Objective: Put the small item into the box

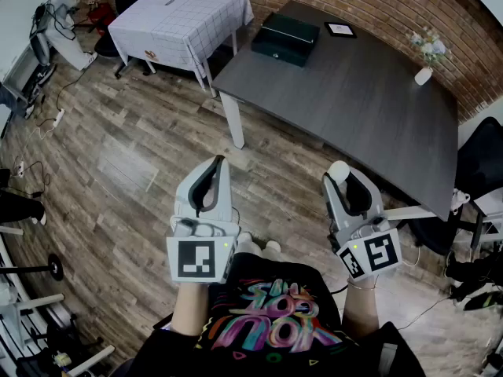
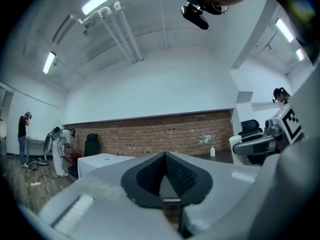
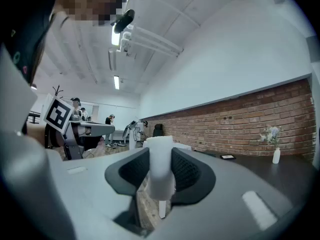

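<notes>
Printed shirt (image 1: 271, 320): dark, with multicoloured lettering, at the bottom of the head view, off the counter (image 1: 369, 108) on its near side.

Left hand-held gripper (image 1: 218, 163): held over the wooden floor (image 1: 134, 155), off the counter and short of its near left corner. Jaws brought together at the tips, nothing between them. Marker cube faces the camera.

Right hand-held gripper (image 1: 347, 181): also over the floor, just short of the counter's near edge. Jaws set narrow and clamped on the small item (image 1: 339, 170).

Small item: white, roughly cylindrical, upright between the right hand-held gripper's pads (image 3: 186, 170), its rounded top standing above them. It is off the counter and well apart from the box (image 1: 286, 38).

Box: dark green, flat, lid closed, on the counter's far left corner.

Flat dark-framed object (image 1: 339, 29): on the counter, just beside the box.

White vase with flowers (image 1: 425, 63): on the counter's far right edge, by the brick wall (image 1: 377, 2).

Table with white cloth (image 1: 181, 22): beyond the counter's left end.
</notes>
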Demonstrator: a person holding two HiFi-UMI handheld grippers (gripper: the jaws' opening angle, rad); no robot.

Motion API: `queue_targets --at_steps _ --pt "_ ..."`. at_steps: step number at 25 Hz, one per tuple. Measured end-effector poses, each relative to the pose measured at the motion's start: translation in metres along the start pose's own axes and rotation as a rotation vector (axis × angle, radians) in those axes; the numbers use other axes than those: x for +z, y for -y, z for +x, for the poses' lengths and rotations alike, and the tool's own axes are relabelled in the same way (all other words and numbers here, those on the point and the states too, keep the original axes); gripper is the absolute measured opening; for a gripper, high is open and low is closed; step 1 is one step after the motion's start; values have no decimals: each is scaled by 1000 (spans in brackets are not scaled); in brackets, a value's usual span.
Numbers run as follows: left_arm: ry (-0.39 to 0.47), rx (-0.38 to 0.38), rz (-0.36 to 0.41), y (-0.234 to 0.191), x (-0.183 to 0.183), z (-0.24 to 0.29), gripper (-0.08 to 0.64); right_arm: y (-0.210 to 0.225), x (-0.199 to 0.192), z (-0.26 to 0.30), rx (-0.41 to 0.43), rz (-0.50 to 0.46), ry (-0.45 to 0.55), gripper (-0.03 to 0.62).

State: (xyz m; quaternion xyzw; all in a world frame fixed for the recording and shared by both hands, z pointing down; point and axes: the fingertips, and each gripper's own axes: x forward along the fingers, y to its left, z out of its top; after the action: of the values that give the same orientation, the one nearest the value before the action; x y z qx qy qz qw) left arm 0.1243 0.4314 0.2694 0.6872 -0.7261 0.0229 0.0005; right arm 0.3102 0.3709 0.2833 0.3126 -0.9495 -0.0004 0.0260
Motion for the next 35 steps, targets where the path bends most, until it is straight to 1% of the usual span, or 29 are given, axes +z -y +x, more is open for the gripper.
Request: queue_targets --at_steps 7,12,16,20,22,28,32,35 --pt "6 21 13 15 2 -1 3 14 1 -13 3 9 22 133" --pt "7 48 24 25 0 -9 3 19 -2 -20 30 10 30 133" --pt "5 74 14 24 -3 -10 3 23 -7 -19 41 15 23 133" --pt "-1 97 10 12 -8 -2 3 30 -11 -7 44 15 13 133" --pt "1 103 13 5 -11 6 3 33 -13 4 48 12 6 133" --pt "-2 93 -22 -24 -22 51 3 44 -18 56 43 4 -18 133" --pt "-22 94 -21 -64 -27 96 3 57 -13 110 35 -1 -22 134" --pt "-22 101 -13 -99 -24 129 3 65 -7 155 33 0 -16 135"
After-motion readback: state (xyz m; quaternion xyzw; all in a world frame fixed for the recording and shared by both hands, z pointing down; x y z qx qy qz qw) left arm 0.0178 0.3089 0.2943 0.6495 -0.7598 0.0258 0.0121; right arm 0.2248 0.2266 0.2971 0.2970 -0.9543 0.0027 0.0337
